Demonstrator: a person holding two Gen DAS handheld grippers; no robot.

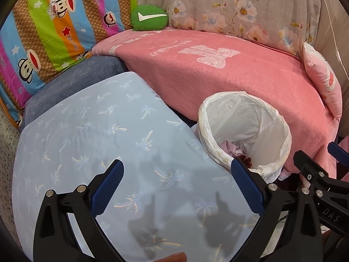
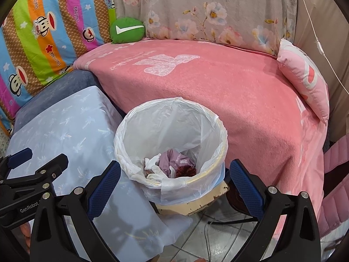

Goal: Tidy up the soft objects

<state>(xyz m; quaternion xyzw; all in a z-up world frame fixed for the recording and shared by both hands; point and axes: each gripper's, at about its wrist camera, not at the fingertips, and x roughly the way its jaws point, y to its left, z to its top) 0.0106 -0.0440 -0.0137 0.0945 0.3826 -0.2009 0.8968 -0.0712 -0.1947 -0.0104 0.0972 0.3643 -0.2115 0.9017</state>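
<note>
A light blue pillow [image 1: 104, 135] with a palm-tree print lies right under my left gripper [image 1: 177, 166], which is open and holds nothing. My right gripper [image 2: 174, 166] is open over the near rim of a white-lined bin [image 2: 139, 120] and is empty too. Each gripper shows at the edge of the other view: the right gripper [image 1: 320, 155], the left gripper [image 2: 41, 159]. A green round cushion [image 1: 149, 17] with a white tick sits at the back of the pink blanket [image 1: 218, 76]. A small pink pillow [image 2: 305, 76] leans at the blanket's right end.
The light blue pillow rests on a grey-blue cushion [image 1: 76, 80]. A striped monkey-print quilt [image 1: 54, 21] stands at the back left, a floral pillow [image 1: 240, 6] behind the blanket. The bin holds crumpled white and mauve cloth [image 2: 174, 161]. Tiled floor [image 2: 196, 229] with cables lies below it.
</note>
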